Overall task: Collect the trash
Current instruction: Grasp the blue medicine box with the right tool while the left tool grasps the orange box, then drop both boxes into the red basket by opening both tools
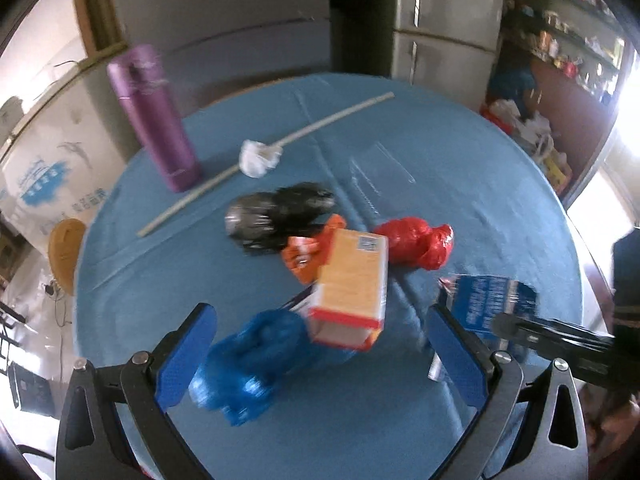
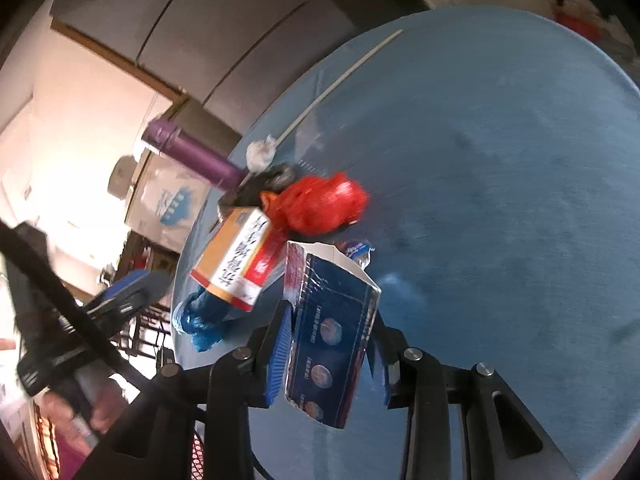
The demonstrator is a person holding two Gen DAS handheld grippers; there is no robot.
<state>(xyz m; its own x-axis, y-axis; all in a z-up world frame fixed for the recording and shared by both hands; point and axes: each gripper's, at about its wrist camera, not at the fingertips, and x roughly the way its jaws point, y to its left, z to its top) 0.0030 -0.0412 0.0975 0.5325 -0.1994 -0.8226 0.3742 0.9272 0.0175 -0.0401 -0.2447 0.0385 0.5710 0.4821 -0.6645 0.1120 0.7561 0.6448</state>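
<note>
The round blue worktop spread out ahead of both claws, with the trash gathered in a loose heap near its middle. Largest in that heap, the blue bag lay right between the spread pads of the left claw, nearer the left pad, with neither pad pressing on it. Just beyond the bag stood the orange carton, tipped and leaning over it, and past that sat the black bag and the red bag, with a crumpled white tissue farthest off beside a long pale stick. A purple flask stood far left of that claw and looked like no trash.

The right claw pinched the dark blue carton, one pad flat on each side, its torn open end pointing away.

The step in hand seemed to be picking up: one carton gripped, the blue bag next. The left claw would probably need to close squarely on the bag without knocking the leaning orange carton.
</note>
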